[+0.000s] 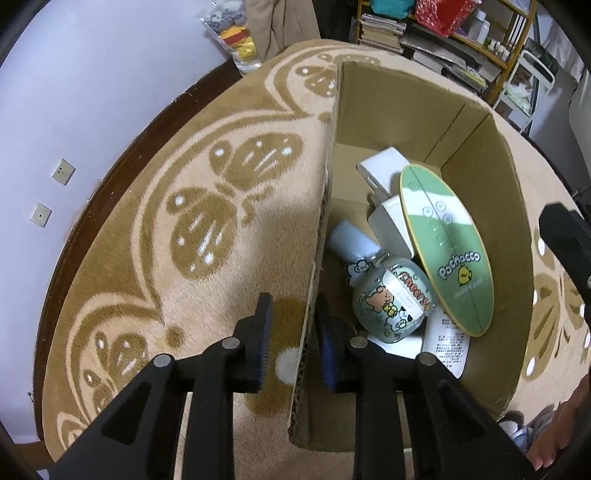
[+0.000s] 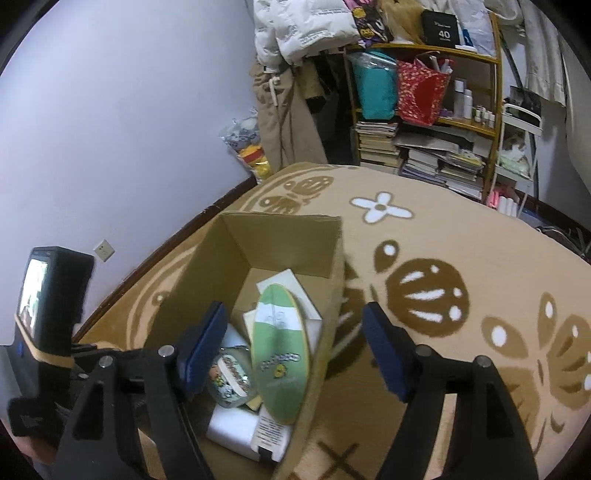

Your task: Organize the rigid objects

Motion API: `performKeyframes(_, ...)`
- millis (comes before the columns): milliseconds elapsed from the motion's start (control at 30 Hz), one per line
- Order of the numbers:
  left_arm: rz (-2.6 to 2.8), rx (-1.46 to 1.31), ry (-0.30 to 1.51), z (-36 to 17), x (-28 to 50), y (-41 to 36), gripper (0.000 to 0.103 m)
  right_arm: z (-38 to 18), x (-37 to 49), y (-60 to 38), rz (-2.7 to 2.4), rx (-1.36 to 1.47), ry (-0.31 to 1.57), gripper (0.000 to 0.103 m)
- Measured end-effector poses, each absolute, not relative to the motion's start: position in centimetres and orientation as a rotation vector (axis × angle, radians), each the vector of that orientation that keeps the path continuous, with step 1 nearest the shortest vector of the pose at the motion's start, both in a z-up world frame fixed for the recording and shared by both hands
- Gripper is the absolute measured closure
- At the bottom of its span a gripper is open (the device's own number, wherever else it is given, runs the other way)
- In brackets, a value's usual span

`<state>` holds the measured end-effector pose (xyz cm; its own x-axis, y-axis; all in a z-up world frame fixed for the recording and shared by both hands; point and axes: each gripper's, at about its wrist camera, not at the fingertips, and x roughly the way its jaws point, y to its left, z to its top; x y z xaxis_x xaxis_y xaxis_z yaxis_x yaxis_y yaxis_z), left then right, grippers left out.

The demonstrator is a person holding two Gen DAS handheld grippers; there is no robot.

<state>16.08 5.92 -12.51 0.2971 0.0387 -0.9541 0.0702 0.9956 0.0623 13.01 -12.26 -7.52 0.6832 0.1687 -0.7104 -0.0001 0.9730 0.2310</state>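
- Black fingers with blue pads of your left gripper (image 1: 291, 343) straddle the left wall of the cardboard box (image 1: 406, 122); one pad sits outside, one inside, and a sliver of gap shows each side, so I judge the wall is loosely bracketed, not pinched.
- Your right gripper (image 2: 295, 354) is spread wide and empty, one finger above the box interior, the other outside over the rug (image 2: 443, 258).
- If you are letting go, lift the left gripper straight up so the wall is not dragged and the box stays put.
- Draw the right gripper up clear of the box rim.
- Inside the box, the green oval board (image 1: 447, 251) leans over the white blocks (image 1: 384, 173); its print reads roughly "Pochacco" above a yellow chick.
- Beside it lies the round pale-green bottle (image 1: 391, 306), labelled "Sheerys" or similar, with cartoon animals.
- A printed paper sheet (image 1: 452, 339) lies beneath; text too small to read.
- On the shelf (image 2: 476, 55), a black box (image 2: 441, 27) shows "40".
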Motion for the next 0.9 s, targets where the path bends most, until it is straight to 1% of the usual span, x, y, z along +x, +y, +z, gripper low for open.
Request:
performKeyframes(67,-0.017,0.091,1.235,-11.9,16.0,5.9,0.078,-7.3,12.6,-12.6,0.076,0.226,0.809,0.011)
performKeyframes(100,-0.015,0.096,1.214,-11.5,15.8,5.8,0.077,-7.2,12.4,-12.7,0.069,0.227,0.807,0.010)
performKeyframes(167,-0.014,0.103,1.180,-10.7,15.6,5.6,0.074,-7.1,11.9,-13.0,0.055,0.226,0.811,0.005)
performKeyframes(200,-0.017,0.099,1.165,-10.4,15.5,5.6,0.070,-7.2,11.7,-13.1,0.048,0.224,0.816,0.004)
performKeyframes(333,-0.025,0.098,1.100,-9.0,14.9,5.5,0.051,-7.2,10.5,-13.9,0.020,0.234,0.821,0.000)
performKeyframes(367,-0.025,0.107,1.079,-8.6,14.7,5.3,0.049,-7.2,10.2,-14.1,0.015,0.239,0.820,0.000)
performKeyframes(433,-0.023,0.123,1.052,-7.9,14.3,5.1,0.038,-7.0,9.7,-14.5,0.007,0.249,0.820,0.000)
performKeyframes(467,-0.027,0.129,1.041,-7.6,14.1,4.9,0.034,-6.9,9.4,-14.7,0.002,0.250,0.819,0.000)
performKeyframes(533,-0.038,0.141,1.027,-7.2,13.6,4.5,0.021,-6.5,8.8,-15.1,-0.005,0.245,0.810,0.000)
performKeyframes(600,-0.045,0.152,1.005,-6.7,13.0,4.3,0.013,-6.1,8.3,-15.3,-0.010,0.238,0.805,0.000)
performKeyframes(800,-0.052,0.156,0.937,-4.7,10.9,4.0,0.004,-5.0,6.8,-15.9,-0.024,0.227,0.799,0.000)
performKeyframes(900,-0.056,0.136,0.924,-3.9,10.0,4.6,0.003,-4.2,6.0,-16.2,-0.028,0.226,0.785,0.000)
